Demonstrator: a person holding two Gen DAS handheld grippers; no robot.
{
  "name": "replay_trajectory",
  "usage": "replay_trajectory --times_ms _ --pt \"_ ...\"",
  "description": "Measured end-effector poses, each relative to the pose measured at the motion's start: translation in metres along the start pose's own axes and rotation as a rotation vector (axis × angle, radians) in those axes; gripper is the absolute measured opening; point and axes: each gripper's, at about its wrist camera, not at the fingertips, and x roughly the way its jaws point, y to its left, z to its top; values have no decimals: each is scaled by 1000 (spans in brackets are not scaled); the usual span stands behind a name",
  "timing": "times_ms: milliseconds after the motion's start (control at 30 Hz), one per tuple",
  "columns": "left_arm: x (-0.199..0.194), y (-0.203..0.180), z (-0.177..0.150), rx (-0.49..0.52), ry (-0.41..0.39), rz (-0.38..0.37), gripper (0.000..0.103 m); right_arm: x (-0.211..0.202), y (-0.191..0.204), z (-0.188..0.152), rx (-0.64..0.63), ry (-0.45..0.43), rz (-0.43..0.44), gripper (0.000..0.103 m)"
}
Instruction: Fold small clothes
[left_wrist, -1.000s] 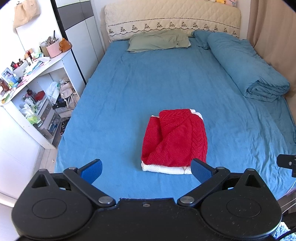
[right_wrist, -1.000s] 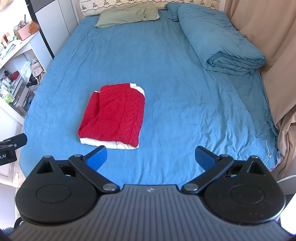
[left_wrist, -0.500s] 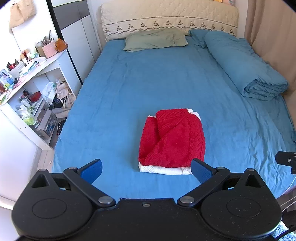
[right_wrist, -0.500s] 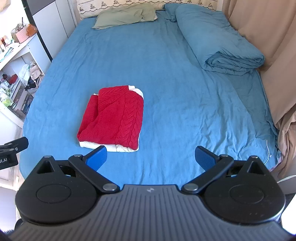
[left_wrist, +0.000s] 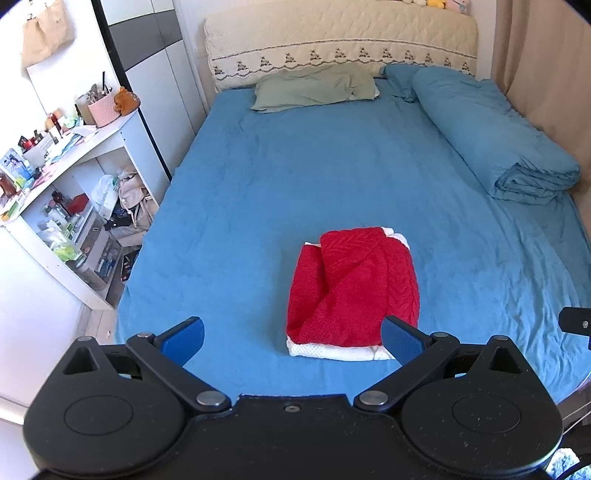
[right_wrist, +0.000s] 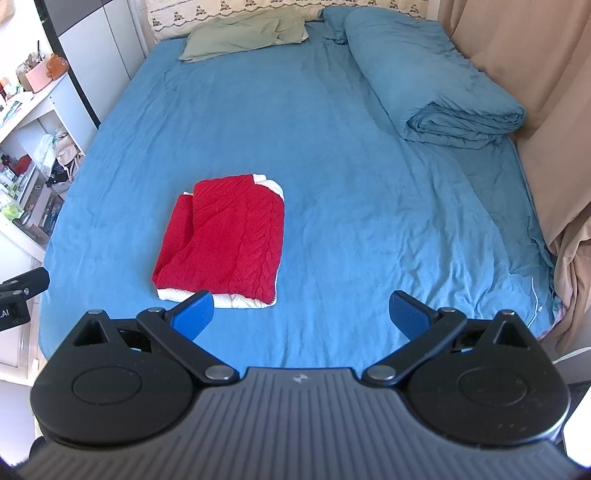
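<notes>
A red knit garment with white trim (left_wrist: 352, 291) lies folded into a compact rectangle on the blue bed sheet (left_wrist: 295, 177). It also shows in the right wrist view (right_wrist: 225, 240). My left gripper (left_wrist: 293, 341) is open and empty, held back above the bed's near edge, just short of the garment's white hem. My right gripper (right_wrist: 301, 317) is open and empty, to the right of the garment and clear of it. Neither gripper touches the cloth.
A rolled blue duvet (left_wrist: 491, 140) lies along the bed's right side by a beige curtain (right_wrist: 535, 92). A green pillow (left_wrist: 314, 88) sits at the headboard. A cluttered white shelf unit (left_wrist: 62, 184) stands left of the bed.
Both grippers have drawn back and tilted slightly, so the folded garment sits a little further off in both views. The garment has not moved. Both stay open.
</notes>
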Motion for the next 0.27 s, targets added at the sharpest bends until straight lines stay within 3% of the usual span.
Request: replay_trajectory --times_ms 267 --pt "-1 1 2 0 -7 8 103 2 2 0 2 -3 1 103"
